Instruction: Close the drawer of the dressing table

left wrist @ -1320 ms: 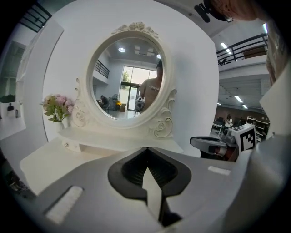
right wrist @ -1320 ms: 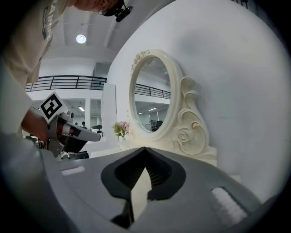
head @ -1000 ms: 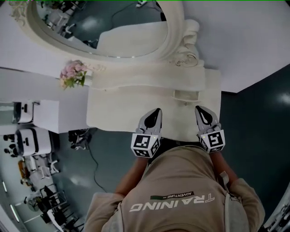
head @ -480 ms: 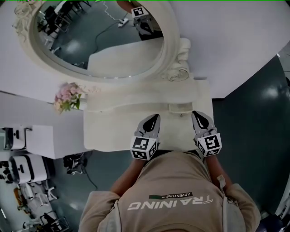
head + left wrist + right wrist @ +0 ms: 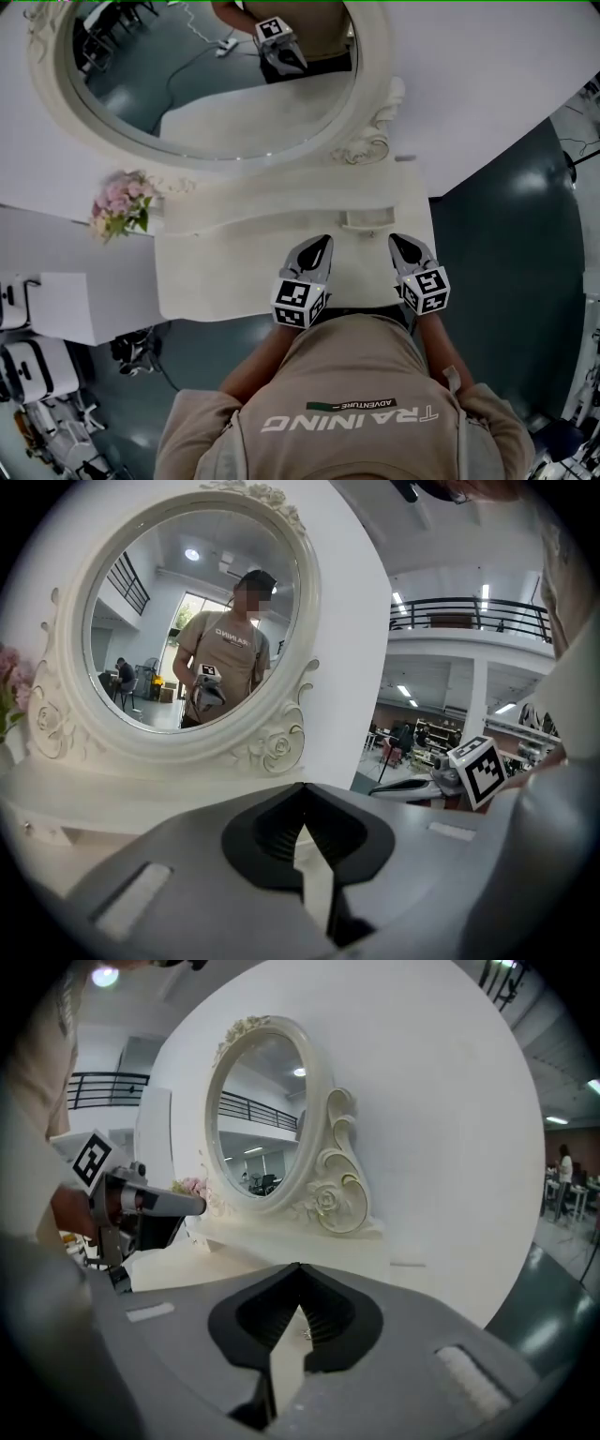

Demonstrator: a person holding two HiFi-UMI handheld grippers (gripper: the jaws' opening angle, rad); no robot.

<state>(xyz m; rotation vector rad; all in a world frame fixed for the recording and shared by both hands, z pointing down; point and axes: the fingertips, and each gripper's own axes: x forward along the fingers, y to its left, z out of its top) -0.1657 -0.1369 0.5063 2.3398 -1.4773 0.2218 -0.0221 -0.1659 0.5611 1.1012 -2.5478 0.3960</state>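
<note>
The cream dressing table (image 5: 234, 272) stands before me under an oval mirror (image 5: 216, 84). A small drawer (image 5: 365, 221) juts out a little from the raised back shelf at the right. In the head view my left gripper (image 5: 322, 242) hovers over the tabletop, left of and nearer than the drawer. My right gripper (image 5: 397, 241) is just right of the drawer and a short way in front of it. Both are shut with nothing held, as the left gripper (image 5: 302, 787) and right gripper (image 5: 298, 1267) views show. The mirror (image 5: 192, 621) reflects the person.
Pink flowers (image 5: 120, 202) stand at the table's back left. A carved scroll (image 5: 370, 141) flanks the mirror base. A white cabinet (image 5: 56, 300) stands left of the table. Dark floor (image 5: 497, 262) lies to the right, with cables and equipment at the lower left.
The person has come closer to the table, so the mirror now shows the person and a gripper. Both grippers stay shut and have edged a little nearer the drawer.
</note>
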